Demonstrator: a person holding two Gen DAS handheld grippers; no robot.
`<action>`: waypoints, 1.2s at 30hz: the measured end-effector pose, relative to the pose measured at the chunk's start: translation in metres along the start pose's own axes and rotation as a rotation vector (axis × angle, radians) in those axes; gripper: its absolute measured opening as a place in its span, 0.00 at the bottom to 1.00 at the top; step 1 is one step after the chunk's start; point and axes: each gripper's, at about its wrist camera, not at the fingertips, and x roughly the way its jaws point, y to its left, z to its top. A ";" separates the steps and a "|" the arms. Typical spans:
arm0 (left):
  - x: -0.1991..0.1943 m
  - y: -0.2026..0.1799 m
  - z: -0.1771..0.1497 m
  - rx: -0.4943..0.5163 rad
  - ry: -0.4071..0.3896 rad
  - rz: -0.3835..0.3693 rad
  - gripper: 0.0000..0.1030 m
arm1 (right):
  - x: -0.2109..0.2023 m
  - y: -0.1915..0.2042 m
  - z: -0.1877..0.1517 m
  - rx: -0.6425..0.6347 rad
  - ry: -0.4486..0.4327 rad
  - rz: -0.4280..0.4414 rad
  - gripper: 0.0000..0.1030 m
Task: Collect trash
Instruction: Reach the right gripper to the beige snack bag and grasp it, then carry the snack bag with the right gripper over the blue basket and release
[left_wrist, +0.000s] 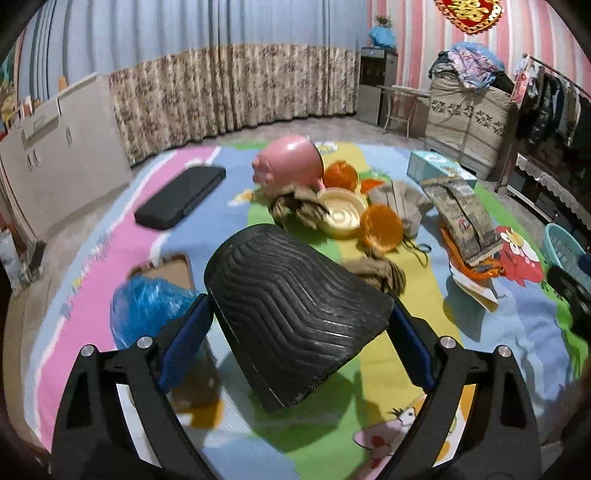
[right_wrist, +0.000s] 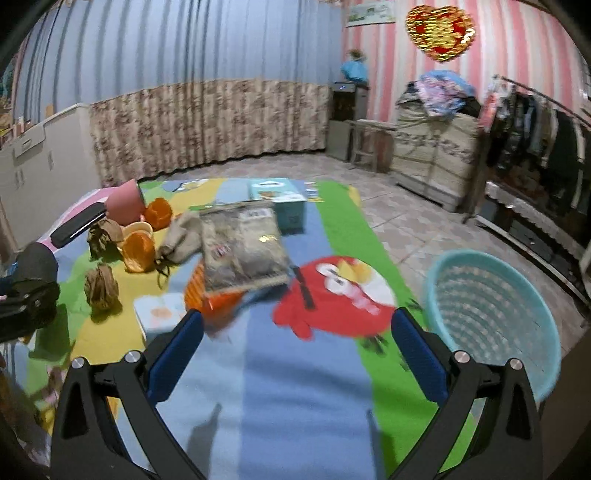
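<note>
One black ribbed shoe sole (left_wrist: 291, 314) is pinched between the blue pads of the left tool (left_wrist: 299, 343), above the play mat (left_wrist: 388, 373). The right tool (right_wrist: 295, 350) is spread with nothing inside; a turquoise basket (right_wrist: 491, 317) stands just right of it.

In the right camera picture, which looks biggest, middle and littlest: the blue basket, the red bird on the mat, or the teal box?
1. Blue basket, though it sits nearest the camera, which makes it look bigger.
2. Red bird.
3. Teal box, farthest away, so it may look smaller than it is.
</note>
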 end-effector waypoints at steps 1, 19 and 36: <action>0.000 0.001 0.002 0.003 -0.008 0.000 0.86 | 0.012 0.003 0.008 -0.007 0.011 0.011 0.96; 0.014 0.023 0.018 -0.005 -0.026 0.002 0.86 | 0.114 0.027 0.041 -0.050 0.185 0.129 0.42; -0.020 -0.023 0.033 0.059 -0.112 -0.023 0.86 | 0.035 -0.072 0.038 0.092 0.066 0.051 0.19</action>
